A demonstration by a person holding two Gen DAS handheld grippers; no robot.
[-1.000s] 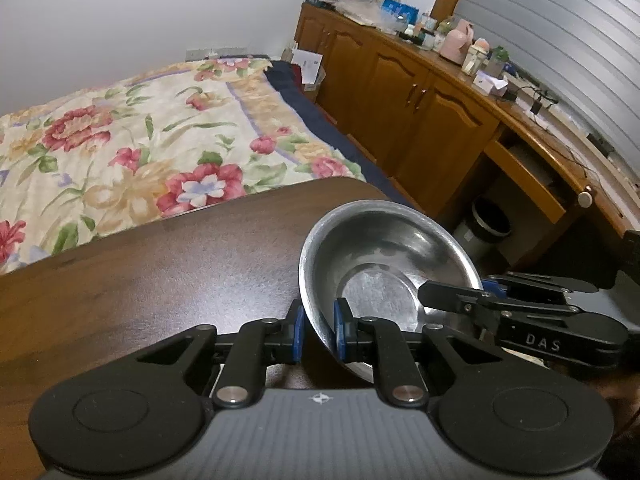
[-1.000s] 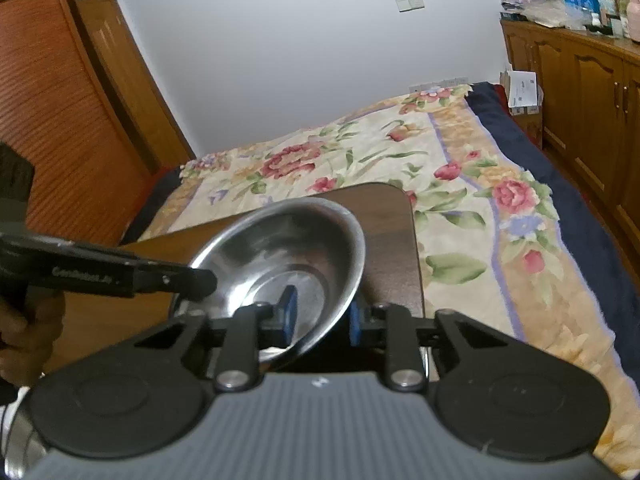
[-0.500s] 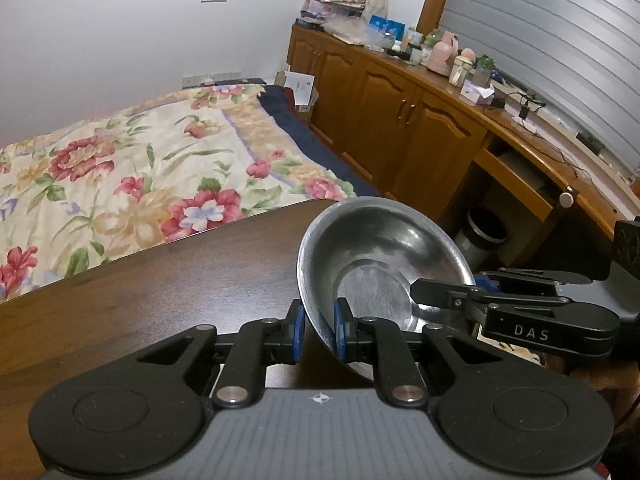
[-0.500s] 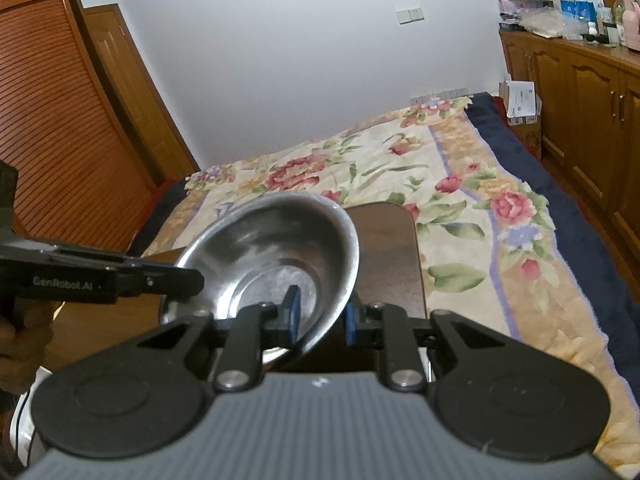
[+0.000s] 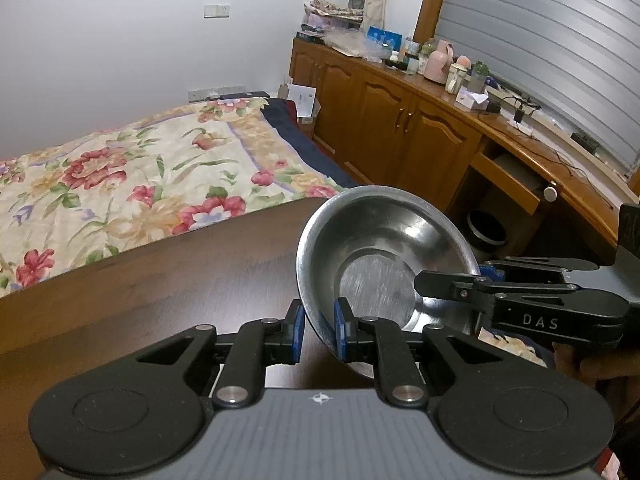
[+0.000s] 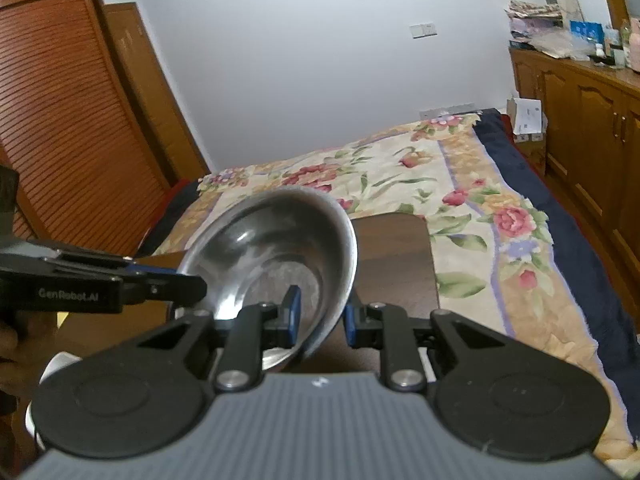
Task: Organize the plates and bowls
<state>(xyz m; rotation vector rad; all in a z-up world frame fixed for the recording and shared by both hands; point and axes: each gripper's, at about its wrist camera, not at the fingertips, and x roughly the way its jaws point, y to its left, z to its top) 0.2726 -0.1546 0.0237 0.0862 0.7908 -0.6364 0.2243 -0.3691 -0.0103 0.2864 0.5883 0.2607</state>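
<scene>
We hold one round stainless-steel bowl point(image 5: 384, 264) in the air above the dark wooden table point(image 5: 160, 280), tilted. Our left gripper point(image 5: 318, 326) pinches its near rim, and our right gripper point(image 6: 320, 312) is clamped on the opposite rim. We judge the task only under way: this bowl is not yet set down. We count one bowl and no plates in view; something pale low in the right view stays unclear.

Steel bowl point(image 5: 384, 256) raised higher above table point(image 5: 160, 280); tilted further toward bed point(image 6: 460, 184).
</scene>
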